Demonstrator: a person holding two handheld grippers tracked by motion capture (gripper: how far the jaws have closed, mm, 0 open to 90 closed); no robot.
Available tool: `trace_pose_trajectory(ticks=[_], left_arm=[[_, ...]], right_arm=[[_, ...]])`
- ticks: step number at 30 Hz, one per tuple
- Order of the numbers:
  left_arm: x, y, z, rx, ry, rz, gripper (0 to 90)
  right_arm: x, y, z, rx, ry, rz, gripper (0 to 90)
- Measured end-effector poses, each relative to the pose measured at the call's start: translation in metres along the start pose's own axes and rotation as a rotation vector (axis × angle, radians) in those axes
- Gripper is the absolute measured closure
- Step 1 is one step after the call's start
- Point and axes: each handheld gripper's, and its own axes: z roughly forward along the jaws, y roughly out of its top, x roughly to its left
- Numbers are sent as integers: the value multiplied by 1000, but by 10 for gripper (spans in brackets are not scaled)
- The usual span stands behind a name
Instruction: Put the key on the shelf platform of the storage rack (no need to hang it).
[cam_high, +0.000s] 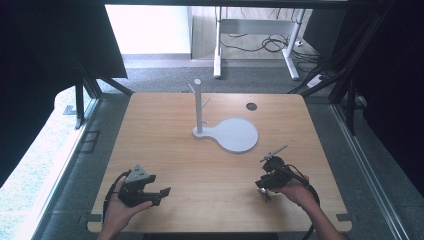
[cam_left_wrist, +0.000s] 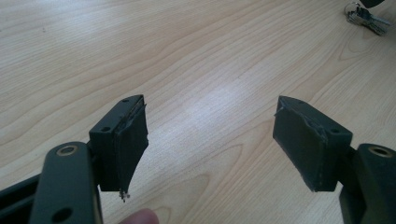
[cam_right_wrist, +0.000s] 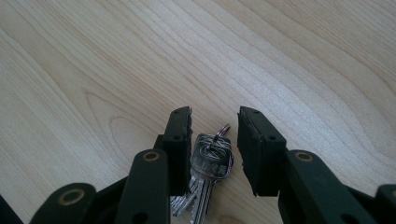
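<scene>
A bunch of silver keys (cam_right_wrist: 210, 161) on a ring lies flat on the wooden table (cam_high: 165, 130) near its front right. My right gripper (cam_right_wrist: 215, 114) stands open directly over the bunch, one jaw on each side of the key ring, with small gaps to it. From above, the right gripper (cam_high: 262, 186) tilts down onto the keys (cam_high: 264, 194). My left gripper (cam_high: 159, 185) is at the front left, wide open above bare wood with nothing between its pads (cam_left_wrist: 126, 140). The left gripper view catches the keys (cam_left_wrist: 366, 16) far off at top right.
A white stand (cam_high: 198, 107) with short pegs rises from a round white base (cam_high: 235, 135) at the table's middle back. A dark cable hole (cam_high: 251, 106) lies behind it. Beyond the table are white desk legs (cam_high: 217, 55), floor cables and black curtains on both sides.
</scene>
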Motion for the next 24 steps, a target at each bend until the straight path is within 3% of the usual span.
trace_pose_trajectory(ticks=[24], left_arm=[[2,0,-3,-13,5,-8,266]], right_arm=[[3,10,15,96,-22,-1,794]])
